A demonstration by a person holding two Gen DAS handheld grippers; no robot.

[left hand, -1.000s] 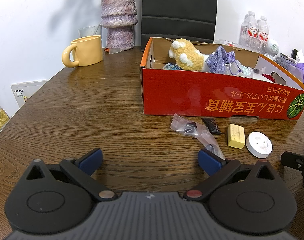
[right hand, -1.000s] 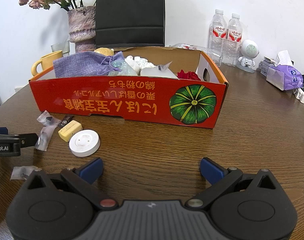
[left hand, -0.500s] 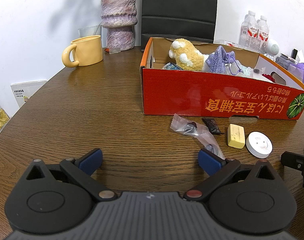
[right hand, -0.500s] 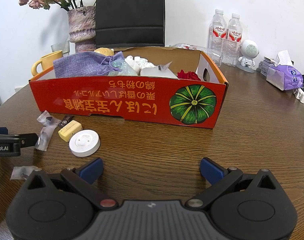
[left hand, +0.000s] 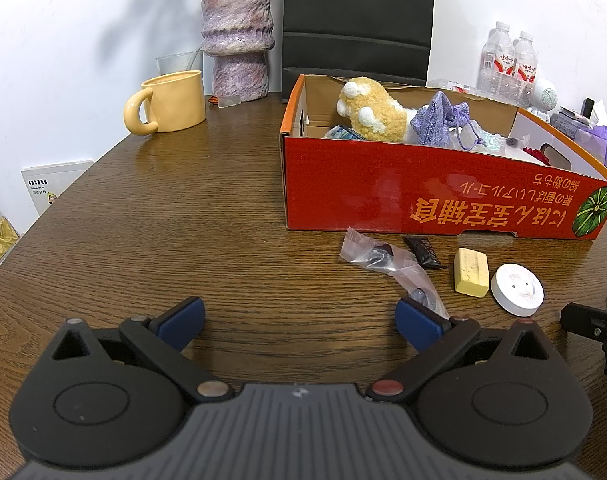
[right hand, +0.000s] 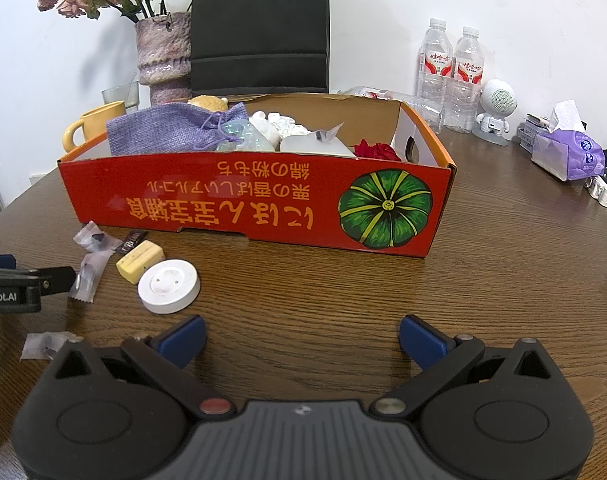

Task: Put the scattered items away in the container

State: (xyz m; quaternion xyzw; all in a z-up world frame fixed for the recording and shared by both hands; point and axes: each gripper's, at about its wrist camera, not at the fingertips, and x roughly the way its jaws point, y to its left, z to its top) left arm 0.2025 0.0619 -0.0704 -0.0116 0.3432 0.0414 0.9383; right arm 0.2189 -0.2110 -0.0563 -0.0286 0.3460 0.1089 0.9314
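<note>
Hovering low over the wooden desk (left hand: 151,208), the left gripper (left hand: 299,316) faces the near left corner of the red cardboard box (left hand: 423,196), its blue-padded fingers (left hand: 181,318) spread wide with nothing between them. The right gripper (right hand: 301,334) sits level and low too, looking squarely at the box's long printed wall, fingers (right hand: 421,338) likewise spread and bare. The box (right hand: 263,196) lies with its long axis running across the right wrist view, its pumpkin picture at the right end, and it holds a yellow plush toy (left hand: 371,112), a purple drawstring pouch (right hand: 171,132) and a red flower (right hand: 377,150). The loose things lie on the desk just in front of that long wall: a clear plastic wrapper (left hand: 383,258) stretching diagonally from near the box toward the left gripper's right fingertip, a small dark packet (left hand: 423,252) pointing its short end at the box, a yellow block (left hand: 470,271) with its long axis also aimed roughly at the box, and a white round disc (left hand: 517,289) lying flat just beside the block. In the right wrist view another crumpled wrapper scrap (right hand: 43,344) rests near the right gripper's left side.
</note>
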